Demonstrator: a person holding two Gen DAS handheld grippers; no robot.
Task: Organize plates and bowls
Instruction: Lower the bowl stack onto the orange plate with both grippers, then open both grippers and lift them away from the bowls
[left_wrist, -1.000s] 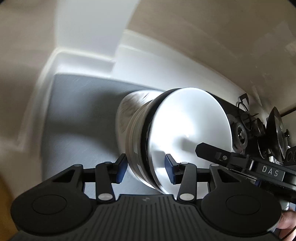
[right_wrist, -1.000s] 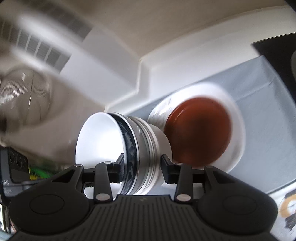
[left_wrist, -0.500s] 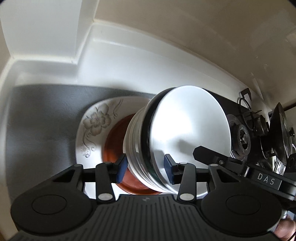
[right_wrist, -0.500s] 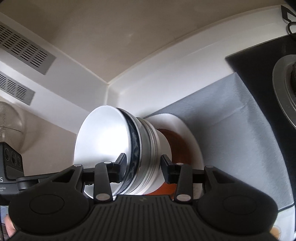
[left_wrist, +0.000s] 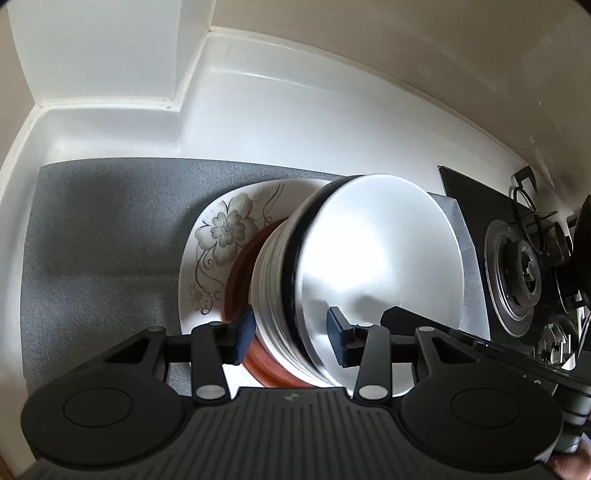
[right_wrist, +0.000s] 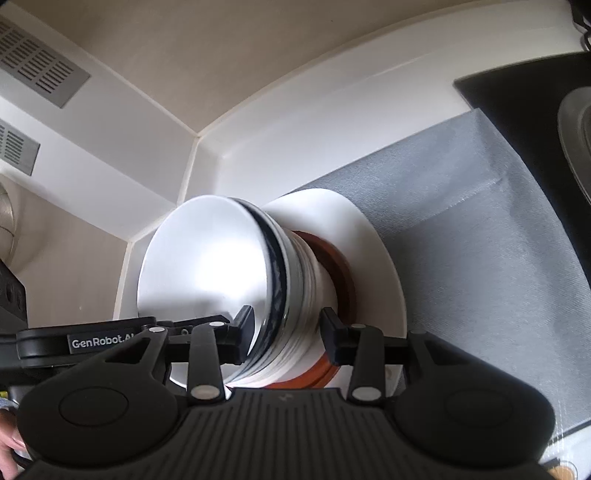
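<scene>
The left tongs (left_wrist: 291, 338) and the right tongs (right_wrist: 288, 338) each pinch one side of the stack of bowls (left_wrist: 369, 269), which sits right over the brown plate (left_wrist: 240, 273) on the flower plate (left_wrist: 221, 236). The grey mat (left_wrist: 103, 236) on the bench lies under them, and the stove burner (left_wrist: 517, 266) stands off to the right, not in the way.

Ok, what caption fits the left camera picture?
Two claws hold a stack of bowls over a brown dish on a flowered plate.
</scene>
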